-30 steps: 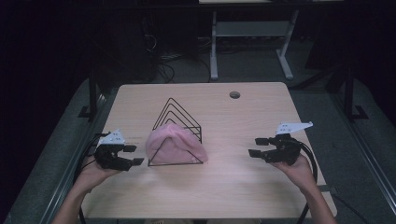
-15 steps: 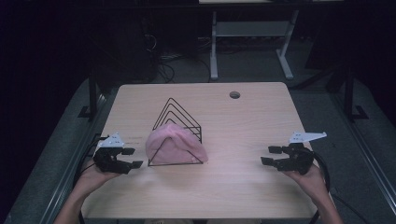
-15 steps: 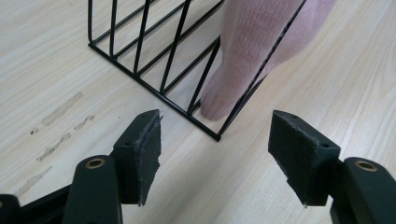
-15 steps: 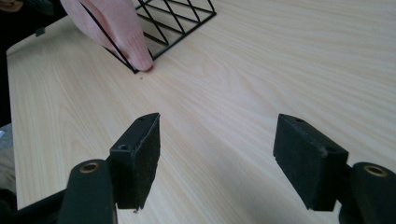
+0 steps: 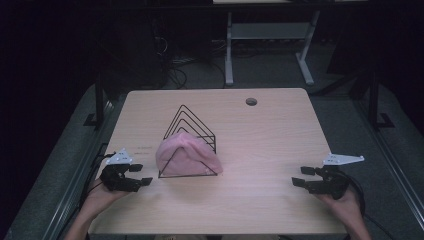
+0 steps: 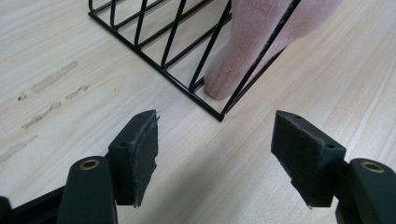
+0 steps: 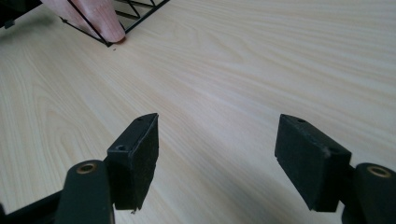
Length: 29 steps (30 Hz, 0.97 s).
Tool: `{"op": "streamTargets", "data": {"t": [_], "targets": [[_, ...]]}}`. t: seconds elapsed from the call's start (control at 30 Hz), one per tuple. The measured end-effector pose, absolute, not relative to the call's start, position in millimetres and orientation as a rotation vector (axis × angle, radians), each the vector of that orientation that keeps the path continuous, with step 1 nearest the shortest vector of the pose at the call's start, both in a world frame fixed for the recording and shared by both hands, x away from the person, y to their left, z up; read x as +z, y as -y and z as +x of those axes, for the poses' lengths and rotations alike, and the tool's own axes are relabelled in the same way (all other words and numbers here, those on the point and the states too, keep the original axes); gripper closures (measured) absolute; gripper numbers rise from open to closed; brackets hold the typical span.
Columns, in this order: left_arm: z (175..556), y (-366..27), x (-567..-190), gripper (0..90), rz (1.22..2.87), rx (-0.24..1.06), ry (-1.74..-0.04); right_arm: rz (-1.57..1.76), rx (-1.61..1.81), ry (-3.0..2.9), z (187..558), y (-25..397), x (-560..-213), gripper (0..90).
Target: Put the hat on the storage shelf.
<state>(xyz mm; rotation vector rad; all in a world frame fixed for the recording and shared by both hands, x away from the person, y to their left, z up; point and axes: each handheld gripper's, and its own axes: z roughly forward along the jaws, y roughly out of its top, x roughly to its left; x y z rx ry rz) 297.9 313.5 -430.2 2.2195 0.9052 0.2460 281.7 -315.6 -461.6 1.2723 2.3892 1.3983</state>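
Your left gripper [image 5: 136, 175] sits near the table's [image 5: 260, 135] left front corner, its jaws spread wide and holding nothing; in the left gripper view the two pads [image 6: 140, 154] frame bare wood, with the near corner of the rack [image 6: 219, 114] just ahead of them. Your right gripper [image 5: 306, 177] rests near the right front edge, well apart from the rack, and it too is released: its jaws stand wide with only tabletop between them. The black wire rack [image 5: 192, 130] stands left of the table's centre, its triangular loops upright. The pink cloth [image 5: 187, 157] is draped over the rack's front end, bunched around the nearest loop, with its lower edge reaching the tabletop; in the left gripper view a rounded fold of it [image 6: 243, 56] pokes down inside the wire frame and touches the wood. In the right gripper view the cloth's tip [image 7: 100, 18] shows far off at the upper left. A dark round hole [image 5: 251, 101] lies near the table's far edge.
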Motion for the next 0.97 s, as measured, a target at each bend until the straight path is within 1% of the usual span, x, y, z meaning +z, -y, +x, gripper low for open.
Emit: {"op": "streamTargets", "data": {"t": [0.33,0.63,0.73,0.97], "targets": [[291.4,-315.0,-436.0,27.9,2.195,0.305,-0.950,1.314,1.377,-2.347,267.1,329.5,-468.5,28.2],[282.5,-314.7,-443.0,27.7,2.162,0.352,-0.975,1.315,1.369,-2.337,259.9,330.3,-471.1,27.1],[276.6,-315.0,-446.2,27.5,2.123,0.350,-0.994,1.296,1.357,-2.338,257.6,327.6,-472.8,26.5],[269.1,-313.1,-448.1,26.9,2.149,0.357,-0.959,1.263,1.347,-2.335,251.6,322.5,-470.4,25.5]]}}
